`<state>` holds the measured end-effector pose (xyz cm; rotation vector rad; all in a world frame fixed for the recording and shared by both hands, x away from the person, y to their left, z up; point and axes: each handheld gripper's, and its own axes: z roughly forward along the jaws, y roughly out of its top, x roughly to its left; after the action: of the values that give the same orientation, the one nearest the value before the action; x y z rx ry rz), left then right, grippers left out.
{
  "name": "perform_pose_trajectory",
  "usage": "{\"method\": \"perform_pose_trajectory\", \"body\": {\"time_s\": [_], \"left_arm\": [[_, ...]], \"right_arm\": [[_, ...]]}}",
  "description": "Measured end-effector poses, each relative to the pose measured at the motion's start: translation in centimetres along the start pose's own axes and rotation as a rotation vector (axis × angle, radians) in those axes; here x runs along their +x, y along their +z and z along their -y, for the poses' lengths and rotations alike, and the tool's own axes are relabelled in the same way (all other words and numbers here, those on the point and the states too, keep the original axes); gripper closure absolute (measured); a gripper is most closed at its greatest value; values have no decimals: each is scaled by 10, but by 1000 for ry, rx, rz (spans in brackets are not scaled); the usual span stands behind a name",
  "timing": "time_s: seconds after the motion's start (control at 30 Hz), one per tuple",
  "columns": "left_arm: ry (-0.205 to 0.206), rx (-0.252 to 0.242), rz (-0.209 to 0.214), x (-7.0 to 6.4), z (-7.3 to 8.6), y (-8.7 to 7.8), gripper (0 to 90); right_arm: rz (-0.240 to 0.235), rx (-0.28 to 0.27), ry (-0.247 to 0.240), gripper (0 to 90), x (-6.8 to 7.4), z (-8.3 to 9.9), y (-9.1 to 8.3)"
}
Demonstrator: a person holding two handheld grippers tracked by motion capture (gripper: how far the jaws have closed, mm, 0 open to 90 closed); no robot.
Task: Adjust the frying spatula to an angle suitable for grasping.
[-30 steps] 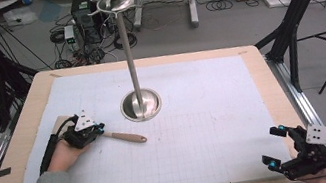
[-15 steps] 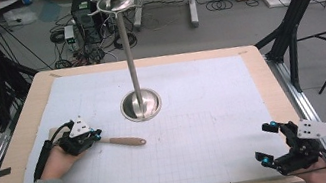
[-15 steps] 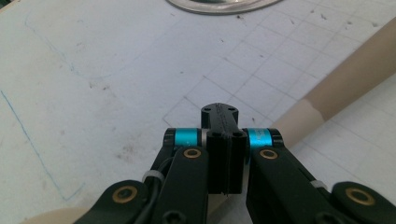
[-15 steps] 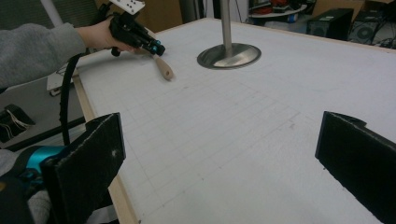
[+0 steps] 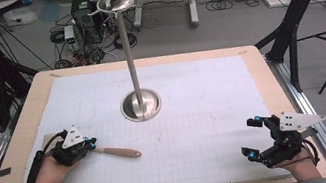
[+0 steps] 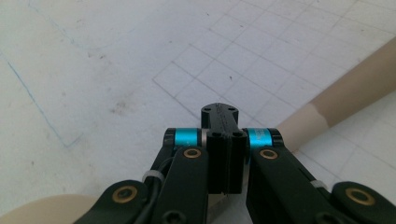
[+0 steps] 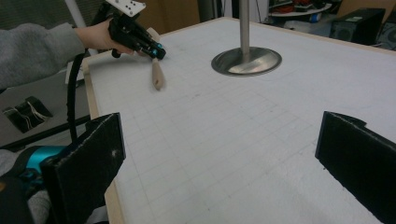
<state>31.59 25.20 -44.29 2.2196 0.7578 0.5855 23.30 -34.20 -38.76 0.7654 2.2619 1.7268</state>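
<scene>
left gripper [image 5: 90, 145] is sitting down-left of the steel stand's base [image 5: 141, 105], jaws pressed together on the near end of a wooden handle [image 5: 120, 153]. the handle is lying flat on the gridded mat [image 5: 196, 116], pointing right, just below and left of the base. right gripper [image 5: 253, 137] is hovering well right of the base near the table's front corner, jaws spread wide, holding nothing.

left gripper [image 5: 90, 146] clamped, right gripper [image 5: 253, 138] agape
</scene>
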Motion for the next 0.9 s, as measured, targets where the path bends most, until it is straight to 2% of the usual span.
{"method": "perform_pose_trajectory", "body": {"time_s": [0.37, 0.53, 0.6, 0.67, 0.73, 0.83, 0.9], "left_arm": [[-31, -7, -12, -7, 17, -20, 899], [-45, -17, -11, -7, 20, -23, 899], [-54, -52, -6, -6, 21, -26, 899], [-85, -138, 22, -4, 22, -33, 898], [-99, -185, 44, -4, 21, -38, 898], [-89, -209, 75, -12, 18, -42, 897], [-75, -199, 89, -19, 15, -42, 897]], "right_arm": [[-47, 8, -14, 4, -4, -8, 21], [-61, 10, -20, 4, -5, -10, 27], [-61, 6, -20, 4, -6, -11, 28], [-61, 6, -20, 4, -6, -11, 28], [-62, 4, -22, 4, -6, -11, 28], [-62, 5, -17, 4, -6, -12, 29], [-68, 4, -20, 4, -7, -12, 30]]}}
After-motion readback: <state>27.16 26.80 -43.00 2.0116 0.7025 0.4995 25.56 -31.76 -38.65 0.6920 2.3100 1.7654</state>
